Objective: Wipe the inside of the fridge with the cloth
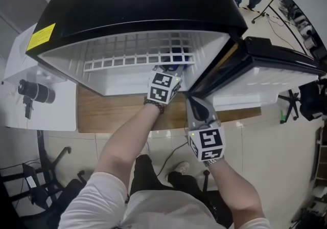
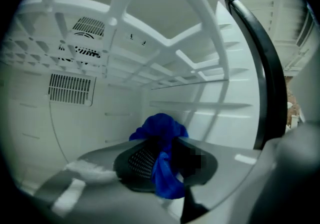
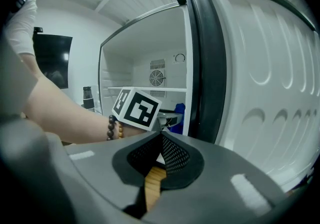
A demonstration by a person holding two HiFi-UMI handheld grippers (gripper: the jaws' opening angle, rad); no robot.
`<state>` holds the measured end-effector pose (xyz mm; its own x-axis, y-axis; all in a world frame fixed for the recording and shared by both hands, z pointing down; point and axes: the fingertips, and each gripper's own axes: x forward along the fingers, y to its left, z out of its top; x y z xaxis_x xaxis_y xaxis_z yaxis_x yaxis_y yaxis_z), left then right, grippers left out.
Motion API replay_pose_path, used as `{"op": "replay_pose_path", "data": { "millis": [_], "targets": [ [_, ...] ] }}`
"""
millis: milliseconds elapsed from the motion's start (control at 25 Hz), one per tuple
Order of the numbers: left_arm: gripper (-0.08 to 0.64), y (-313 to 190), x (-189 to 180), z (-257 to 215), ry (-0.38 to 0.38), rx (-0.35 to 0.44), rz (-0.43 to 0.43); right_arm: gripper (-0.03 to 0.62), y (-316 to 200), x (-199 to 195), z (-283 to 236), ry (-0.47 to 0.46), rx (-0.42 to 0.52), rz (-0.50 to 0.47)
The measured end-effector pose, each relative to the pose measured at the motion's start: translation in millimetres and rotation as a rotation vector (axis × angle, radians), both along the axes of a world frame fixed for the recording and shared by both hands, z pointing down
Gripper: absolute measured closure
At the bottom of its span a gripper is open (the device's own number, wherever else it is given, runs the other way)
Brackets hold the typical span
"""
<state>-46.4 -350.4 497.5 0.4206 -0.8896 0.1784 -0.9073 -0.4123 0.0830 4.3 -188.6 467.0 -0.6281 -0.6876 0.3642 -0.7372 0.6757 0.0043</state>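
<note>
Cloth (image 2: pixel 161 127), one, in left gripper (image 2: pixel 160 143), seemingly just inside one fridge (image 2: pixel 90 123)

Looking down at a black-topped fridge (image 1: pixel 153 3) with its door (image 1: pixel 271 72) swung open to the right, all sitting on a wooden board (image 1: pixel 122 115). White inside, with a wire shelf (image 1: pixel 133 51). The left gripper (image 1: pixel 170 69) reaches in under that shelf, and a bit of blue cloth (image 1: pixel 175 59) shows right at its tip. The right gripper (image 1: pixel 193 102) hangs outside, near the door's hinge edge, jaws drawn to a point. Yellow sticker (image 1: pixel 41 37) on the fridge's left corner, and there's a bead bracelet (image 1: pixel 154 105) on the left wrist.
</note>
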Motion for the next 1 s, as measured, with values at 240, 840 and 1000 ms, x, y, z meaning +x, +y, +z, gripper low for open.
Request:
{"op": "replay_pose_path", "data": {
  "millis": [240,840,1000],
  "targets": [
    [0.48,-20.0,-8.0,6.6,-0.037,0.024,-0.041,0.591,-2.6,1.8,2.7,-0.016,0.001,-0.006],
    [0.479,-46.6,-23.7,9.7,-0.071,0.043,-0.206,0.591,-3.8,-0.5,2.4,-0.052,0.005,-0.024],
    [0.477,-44.4,-25.0,9.7,-0.075,0.04,-0.222,0.591,-3.4,-0.3,1.0,-0.053,0.011,-0.032]
  ]
}}
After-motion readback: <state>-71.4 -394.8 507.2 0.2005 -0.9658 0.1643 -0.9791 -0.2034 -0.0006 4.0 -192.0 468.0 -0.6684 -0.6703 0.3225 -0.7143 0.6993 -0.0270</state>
